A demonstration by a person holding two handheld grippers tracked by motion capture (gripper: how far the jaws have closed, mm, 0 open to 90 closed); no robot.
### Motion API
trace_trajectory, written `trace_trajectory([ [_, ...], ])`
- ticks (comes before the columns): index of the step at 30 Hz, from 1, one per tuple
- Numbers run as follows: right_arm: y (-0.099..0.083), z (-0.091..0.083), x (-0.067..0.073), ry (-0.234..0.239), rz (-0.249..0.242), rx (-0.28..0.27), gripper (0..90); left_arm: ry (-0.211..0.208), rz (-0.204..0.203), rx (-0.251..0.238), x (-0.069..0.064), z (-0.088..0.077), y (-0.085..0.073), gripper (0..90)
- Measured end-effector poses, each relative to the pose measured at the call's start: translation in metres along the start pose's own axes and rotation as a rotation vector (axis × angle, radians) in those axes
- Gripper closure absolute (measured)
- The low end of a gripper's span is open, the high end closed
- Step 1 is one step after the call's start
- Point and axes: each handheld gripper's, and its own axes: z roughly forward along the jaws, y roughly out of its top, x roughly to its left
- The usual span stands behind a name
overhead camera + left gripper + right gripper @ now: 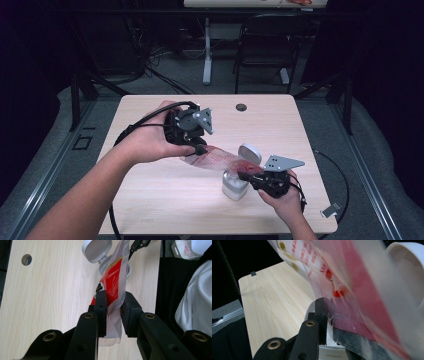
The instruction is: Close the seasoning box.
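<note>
A plastic bag (220,160), clear with red print, stretches in the air between both grippers. My left gripper (199,148) holds its left end; in the left gripper view the jaws (113,302) pinch the crumpled clear end of the bag (113,280). My right gripper (247,175) is shut on the red end; in the right gripper view one jaw presses on the bag (362,290) and the bag hides the other. Just below the bag's red end stands a white container (234,186) with its round flip lid (249,153) open.
The wooden table (150,190) has a cable hole (241,107) near its far edge. A small grey tag (330,210) lies at the front right corner. Cables trail from both grippers. A chair (265,45) and a desk leg (207,55) stand beyond the table.
</note>
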Motion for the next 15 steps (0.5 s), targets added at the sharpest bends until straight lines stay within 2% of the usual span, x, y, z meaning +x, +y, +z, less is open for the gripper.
trace_trajectory([
  [15, -0.0001, -0.0002, -0.0001, 0.002, 0.001, 0.001, 84.6, 0.001, 0.004, 0.004, -0.0003, -0.0002, 0.0009, 76.2],
])
